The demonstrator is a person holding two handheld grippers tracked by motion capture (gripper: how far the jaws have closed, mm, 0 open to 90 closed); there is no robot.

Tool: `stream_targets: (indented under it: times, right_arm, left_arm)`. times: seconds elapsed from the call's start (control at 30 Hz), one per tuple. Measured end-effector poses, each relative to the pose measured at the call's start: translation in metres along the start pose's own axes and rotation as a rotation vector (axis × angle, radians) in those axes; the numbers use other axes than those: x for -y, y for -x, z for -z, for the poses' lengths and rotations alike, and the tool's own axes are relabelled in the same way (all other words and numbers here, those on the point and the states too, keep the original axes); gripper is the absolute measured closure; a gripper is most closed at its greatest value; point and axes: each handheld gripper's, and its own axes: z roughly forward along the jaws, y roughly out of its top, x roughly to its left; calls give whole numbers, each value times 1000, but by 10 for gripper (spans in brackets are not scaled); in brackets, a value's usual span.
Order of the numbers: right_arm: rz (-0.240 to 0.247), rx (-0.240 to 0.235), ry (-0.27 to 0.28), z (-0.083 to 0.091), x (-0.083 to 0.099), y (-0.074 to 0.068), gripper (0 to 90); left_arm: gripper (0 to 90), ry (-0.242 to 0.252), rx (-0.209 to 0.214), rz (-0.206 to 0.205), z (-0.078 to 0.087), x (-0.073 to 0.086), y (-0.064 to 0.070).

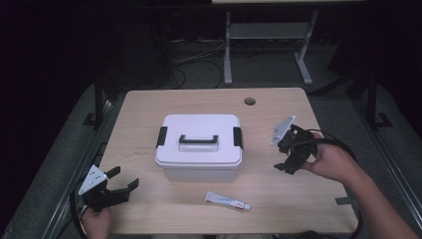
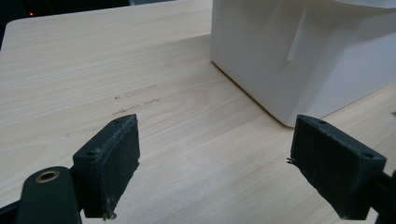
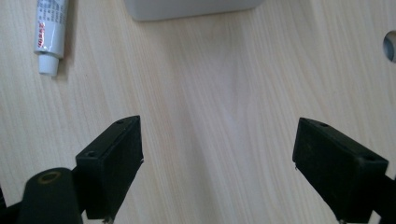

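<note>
A white lidded box (image 1: 199, 154) with a black handle (image 1: 199, 140) and black side latches stands closed in the middle of the wooden table (image 1: 149, 109). A small white tube (image 1: 226, 200) lies in front of it. My left gripper (image 1: 123, 178) rests open near the front left corner, apart from the box, with nothing between its jaws. In the left gripper view (image 2: 215, 158) the box (image 2: 299, 56) sits ahead to the right. My right gripper (image 1: 280, 157) hovers open to the right of the box; its own view (image 3: 217, 158) looks down on bare wood, the tube (image 3: 49, 32) and the box edge (image 3: 196, 7).
A round cable hole (image 1: 250, 101) is in the table's far right part, also seen as the cable hole (image 3: 391, 45) at the edge of the right gripper view. Beyond the table stand the white legs of a desk (image 1: 229, 50) and floor cables.
</note>
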Motion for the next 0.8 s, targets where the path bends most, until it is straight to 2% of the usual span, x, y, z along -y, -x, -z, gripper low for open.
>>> stream_targets:
  times: [0.3,0.33,0.8]
  right_arm:
    - [42,0,-1,10,-22,0,156]
    - [57,4,-1,13,-29,0,156]
    - [123,-9,6,28,-69,0,158]
  left_arm:
    - [151,5,1,8,0,0,0]
    - [150,9,-1,12,0,0,0]
    - [150,11,-1,7,1,0,-1]
